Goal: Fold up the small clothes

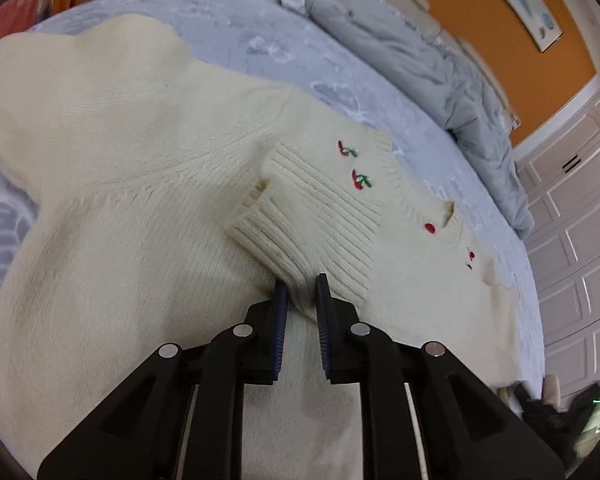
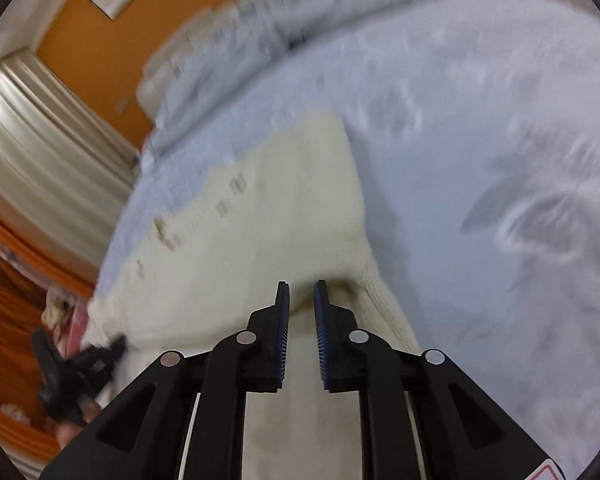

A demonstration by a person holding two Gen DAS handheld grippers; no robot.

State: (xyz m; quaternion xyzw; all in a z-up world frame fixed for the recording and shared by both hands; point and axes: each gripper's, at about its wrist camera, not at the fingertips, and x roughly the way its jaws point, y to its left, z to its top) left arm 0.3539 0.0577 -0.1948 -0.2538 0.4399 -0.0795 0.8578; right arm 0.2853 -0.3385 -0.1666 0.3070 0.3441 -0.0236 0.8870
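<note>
A cream knit cardigan (image 1: 132, 168) with red cherry embroidery and red buttons lies spread on a pale blue bed sheet (image 1: 260, 40). My left gripper (image 1: 302, 284) is shut on the ribbed sleeve cuff (image 1: 300, 220), which is folded over the cardigan's body. In the blurred right wrist view my right gripper (image 2: 301, 290) is shut on an edge of the same cardigan (image 2: 260, 216), near its side seam. The left gripper also shows in the right wrist view (image 2: 80, 364), at the cardigan's far corner.
A crumpled grey duvet (image 1: 420, 60) lies along the far side of the bed. White panelled cabinets (image 1: 580, 220) stand at the right, below an orange wall (image 1: 500, 40). In the right wrist view, curtains (image 2: 40, 140) hang at the left.
</note>
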